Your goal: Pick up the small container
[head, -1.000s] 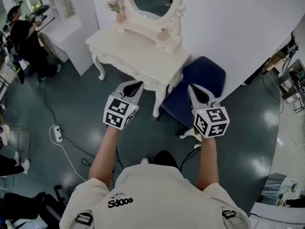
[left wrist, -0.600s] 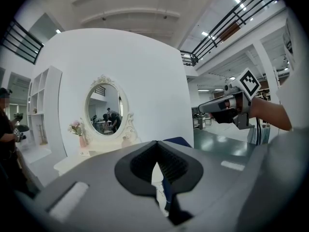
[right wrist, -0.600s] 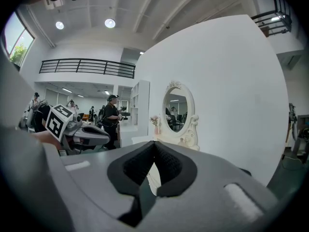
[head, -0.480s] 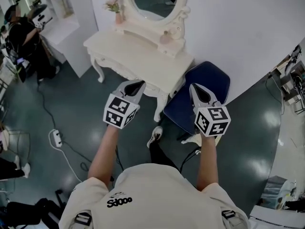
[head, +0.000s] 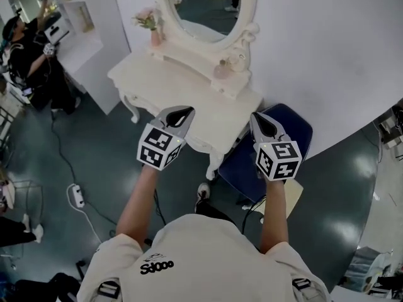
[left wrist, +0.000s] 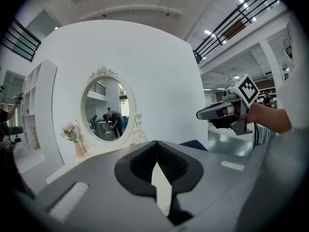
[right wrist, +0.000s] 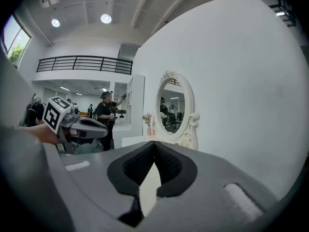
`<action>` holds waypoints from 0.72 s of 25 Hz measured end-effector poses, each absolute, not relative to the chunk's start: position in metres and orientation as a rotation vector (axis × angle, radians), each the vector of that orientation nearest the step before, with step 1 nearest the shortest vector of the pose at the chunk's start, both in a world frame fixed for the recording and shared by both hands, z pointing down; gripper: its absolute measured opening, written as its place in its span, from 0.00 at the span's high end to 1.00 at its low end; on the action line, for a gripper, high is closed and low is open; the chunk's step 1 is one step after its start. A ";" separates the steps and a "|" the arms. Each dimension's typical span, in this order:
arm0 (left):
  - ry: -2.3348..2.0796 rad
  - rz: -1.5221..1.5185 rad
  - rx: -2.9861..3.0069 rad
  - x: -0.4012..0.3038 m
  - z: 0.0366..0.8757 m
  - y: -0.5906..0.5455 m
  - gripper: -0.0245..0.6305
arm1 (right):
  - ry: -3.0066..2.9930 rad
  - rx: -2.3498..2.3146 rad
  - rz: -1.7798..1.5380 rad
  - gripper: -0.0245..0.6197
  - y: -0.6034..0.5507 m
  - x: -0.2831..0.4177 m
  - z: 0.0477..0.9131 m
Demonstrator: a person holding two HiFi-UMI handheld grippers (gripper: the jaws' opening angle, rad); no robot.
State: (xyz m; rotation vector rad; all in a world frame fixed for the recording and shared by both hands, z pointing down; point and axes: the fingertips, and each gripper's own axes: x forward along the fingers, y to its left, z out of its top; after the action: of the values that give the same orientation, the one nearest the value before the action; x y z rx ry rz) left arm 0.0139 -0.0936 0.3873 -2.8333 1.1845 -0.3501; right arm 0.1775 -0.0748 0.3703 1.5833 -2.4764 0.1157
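A small pinkish container (head: pixel 221 70) stands on the raised back shelf of the white dressing table (head: pixel 170 80), by the right foot of the oval mirror (head: pixel 204 8). Both grippers hang in the air in front of the table, well short of the container. My left gripper (head: pixel 182 111) is shut and empty over the table's front edge. My right gripper (head: pixel 257 117) is shut and empty above the table's right corner. In the left gripper view the shut jaws (left wrist: pixel 156 144) point at the mirror (left wrist: pixel 107 111). In the right gripper view the jaws (right wrist: pixel 154 143) are shut too.
A blue chair (head: pixel 280 137) stands to the right of the table against the white wall. A pink vase of flowers (head: pixel 151 29) sits on the table's left. A person (head: pixel 28 49) works by a white shelf unit (head: pixel 79 27) at the far left. Cables and a power strip (head: pixel 75 195) lie on the floor.
The person holding the grippers has stepped closer, so the table and mirror now sit nearer and lower in the head view. Both grippers stay shut and level.
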 end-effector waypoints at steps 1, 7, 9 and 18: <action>1.187 -0.351 -2.836 0.015 0.387 -0.106 0.93 | -2.478 1.574 0.118 0.96 -0.088 0.177 0.370; 1.185 -0.359 -2.867 0.027 0.389 -0.182 0.93 | -2.478 1.544 0.139 0.96 -0.163 0.181 0.373; 1.179 -0.361 -2.881 0.033 0.392 -0.204 0.93 | -2.476 1.536 0.150 0.96 -0.184 0.183 0.375; 1.159 -0.372 -2.909 0.027 0.394 -0.275 0.93 | -2.454 1.503 0.190 0.96 -0.254 0.167 0.390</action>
State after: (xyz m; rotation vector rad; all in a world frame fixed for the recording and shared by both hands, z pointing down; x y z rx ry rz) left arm 0.0273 -0.2751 0.3943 -2.9092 1.1586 -0.3715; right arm 0.1667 -0.2539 0.3896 1.5032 -2.4537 0.1897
